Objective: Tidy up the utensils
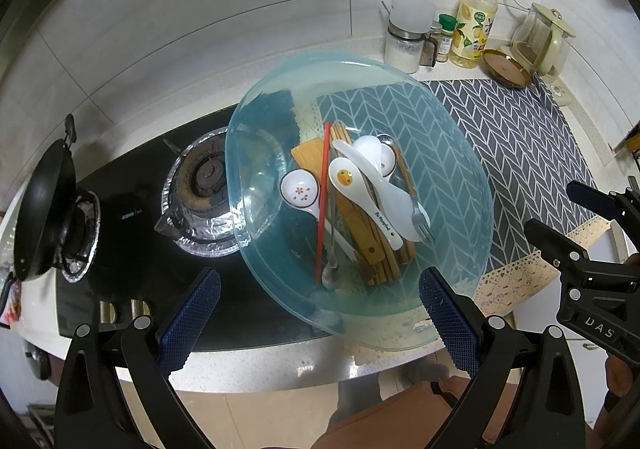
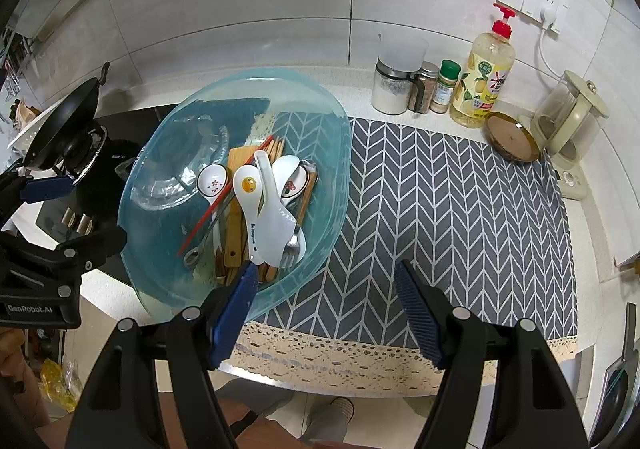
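A kitchen counter (image 2: 132, 289) of pale speckled stone runs under a white tiled wall, with a black gas hob (image 1: 132, 209) at one end and a grey herringbone mat (image 2: 460, 209) with a lace edge spread over the rest. A translucent blue basin (image 1: 452, 185) sits partly on the mat and partly over the hob's edge.

In the basin lies a loose heap of utensils: a white ceramic spoon with a yellow duck (image 1: 346, 179), a small spoon with a pink flower pattern (image 1: 298, 191), a large white rice paddle (image 1: 394, 195), a metal fork (image 1: 420, 215), a wooden spatula (image 1: 348, 209), a bundle of wooden chopsticks (image 1: 384, 265), one red chopstick (image 1: 322, 209) and a long metal spoon (image 1: 330, 273).

Against the wall stand a lidded jar of white powder (image 2: 390, 87), two spice shakers, a yellow dish-soap pump bottle (image 2: 482, 89) and a glass kettle (image 2: 568, 117). A black wok (image 1: 44, 209) rests on the far burner.

The left gripper (image 1: 320, 313) hovers over the basin's near rim, jaws wide with nothing between them. The right gripper (image 2: 326, 309) hangs over the mat beside the basin, jaws also wide and empty.
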Tool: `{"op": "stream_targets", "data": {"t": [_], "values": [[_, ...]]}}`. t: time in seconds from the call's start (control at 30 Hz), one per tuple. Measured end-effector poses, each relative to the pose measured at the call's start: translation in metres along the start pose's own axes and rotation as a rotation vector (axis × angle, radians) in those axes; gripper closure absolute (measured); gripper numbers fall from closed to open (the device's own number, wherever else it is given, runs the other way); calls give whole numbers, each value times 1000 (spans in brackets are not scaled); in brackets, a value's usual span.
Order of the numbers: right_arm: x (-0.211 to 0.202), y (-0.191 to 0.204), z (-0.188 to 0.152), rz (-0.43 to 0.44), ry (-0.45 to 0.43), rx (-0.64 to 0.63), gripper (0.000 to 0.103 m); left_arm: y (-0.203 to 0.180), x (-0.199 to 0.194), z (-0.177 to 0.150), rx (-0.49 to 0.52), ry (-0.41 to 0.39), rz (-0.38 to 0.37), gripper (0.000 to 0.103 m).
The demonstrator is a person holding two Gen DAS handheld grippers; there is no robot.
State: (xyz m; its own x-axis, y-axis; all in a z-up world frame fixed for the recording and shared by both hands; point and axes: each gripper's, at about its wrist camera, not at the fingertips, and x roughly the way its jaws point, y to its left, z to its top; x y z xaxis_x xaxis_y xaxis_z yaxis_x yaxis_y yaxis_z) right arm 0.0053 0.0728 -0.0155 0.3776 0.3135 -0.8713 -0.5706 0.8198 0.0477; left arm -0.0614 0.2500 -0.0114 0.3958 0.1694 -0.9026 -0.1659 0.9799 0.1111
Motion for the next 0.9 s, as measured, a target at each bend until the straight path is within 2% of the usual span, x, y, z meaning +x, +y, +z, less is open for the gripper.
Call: {"op": "stream_targets", "data": {"t": [0.9], "values": [[2,0,1,-1,1,-2,34,3,3,6,-2,0,0,4]]}}
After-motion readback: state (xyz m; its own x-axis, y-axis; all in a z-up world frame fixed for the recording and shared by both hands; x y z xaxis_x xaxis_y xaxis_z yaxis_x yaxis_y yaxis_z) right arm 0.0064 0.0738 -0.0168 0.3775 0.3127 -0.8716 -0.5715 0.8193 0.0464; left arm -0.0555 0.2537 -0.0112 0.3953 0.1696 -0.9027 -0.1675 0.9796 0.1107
